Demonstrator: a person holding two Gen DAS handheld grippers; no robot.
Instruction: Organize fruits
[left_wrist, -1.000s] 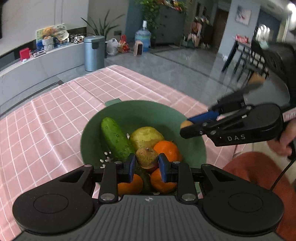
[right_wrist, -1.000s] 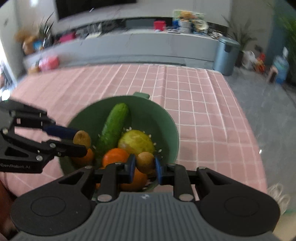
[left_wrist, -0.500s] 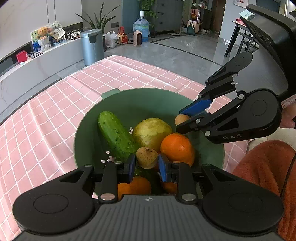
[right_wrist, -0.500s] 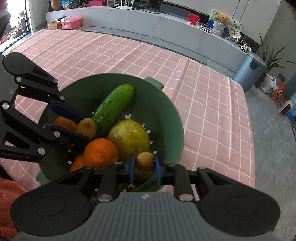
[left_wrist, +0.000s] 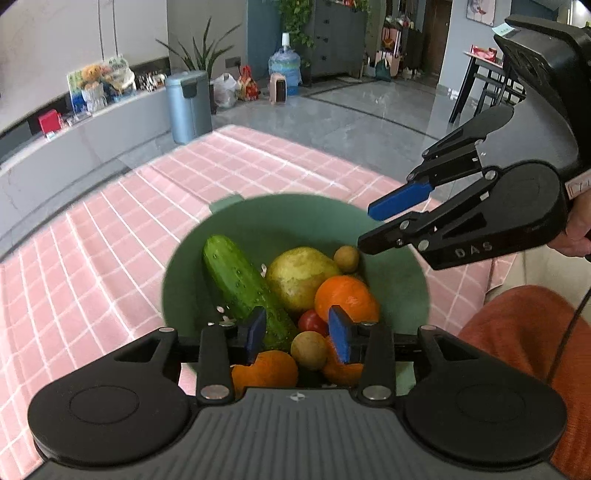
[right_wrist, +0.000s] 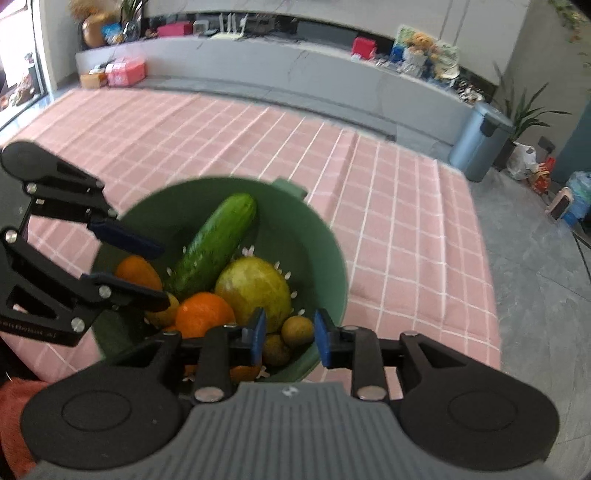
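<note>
A green bowl (left_wrist: 399, 236) (right_wrist: 332, 258) on the pink checked tablecloth holds a cucumber (left_wrist: 240, 280) (right_wrist: 218, 243), a yellow-green pear (left_wrist: 299, 277) (right_wrist: 255, 288), oranges (left_wrist: 345, 295) (right_wrist: 203, 314), a small red tomato (left_wrist: 312, 321) and small brown fruits (left_wrist: 309, 350) (right_wrist: 297, 329). My left gripper (left_wrist: 297, 334) is open above the bowl's near side; a brown fruit lies free below its fingers. My right gripper (right_wrist: 288, 338) is open over the bowl's other side, with a brown fruit loose between its fingers. It also shows in the left wrist view (left_wrist: 380, 229).
The pink tablecloth (left_wrist: 92, 258) covers the table around the bowl. A person's orange-clad leg (left_wrist: 524, 332) is at the right. A grey bin (left_wrist: 188, 107), plants, a low grey counter (right_wrist: 258, 70) and dining furniture stand beyond the table.
Both grippers have opened and let go of their small brown fruits, which now lie in the bowl. Both grippers have drawn back a little from the bowl.
</note>
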